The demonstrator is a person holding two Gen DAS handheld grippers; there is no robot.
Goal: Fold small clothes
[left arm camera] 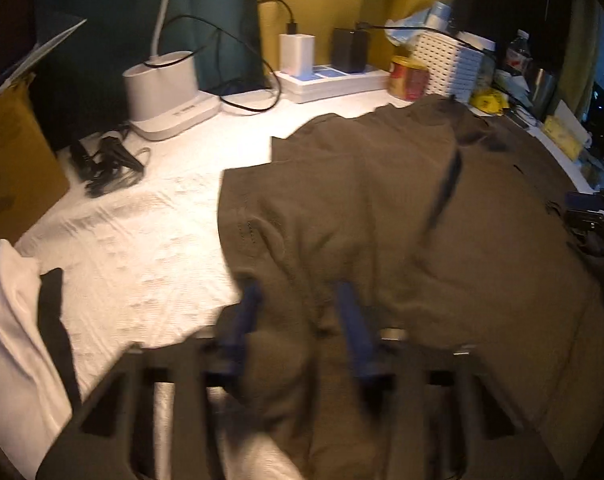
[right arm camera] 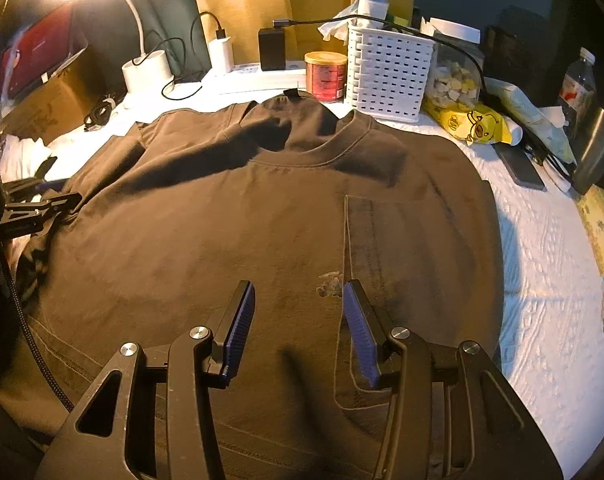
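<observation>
left wrist: close, downward | right wrist: same | shared: shirt [left arm camera: 421, 208]

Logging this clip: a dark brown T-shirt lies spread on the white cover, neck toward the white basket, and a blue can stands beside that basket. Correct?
Not quite. The can beside the white basket is red with a tan lid, not blue, as the right wrist view shows. The dark brown T-shirt does lie spread on the white cover, neck toward the basket.

Ahead of your blue-padded black right gripper [right arm camera: 298, 316] you see a plain dark brown T-shirt [right arm camera: 230, 216] on a white textured cover [right arm camera: 541, 280], with a white perforated basket [right arm camera: 385, 72], red-labelled can [right arm camera: 325, 76] and yellow duck-printed packet [right arm camera: 471, 126] beyond.
</observation>
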